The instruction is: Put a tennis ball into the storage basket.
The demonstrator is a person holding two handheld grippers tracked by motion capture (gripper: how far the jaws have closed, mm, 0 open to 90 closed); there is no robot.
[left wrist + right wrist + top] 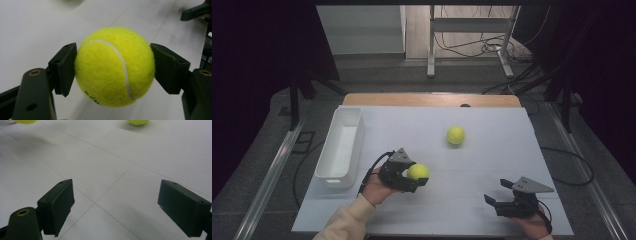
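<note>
My left gripper [412, 176] has its jaws pinching a tennis ball [417, 172] above the desk [492, 155], while my right gripper [498, 195] holds its jaws spread.

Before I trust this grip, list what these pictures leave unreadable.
- Print on the held tennis ball: left gripper view, curves away under the ball.
- White bin floor: high view, near wall hides part of it.
- Second ball: right gripper view, cut by the top edge.

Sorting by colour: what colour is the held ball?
Yellow-green ball, white seam; left gripper view shows it best.
</note>
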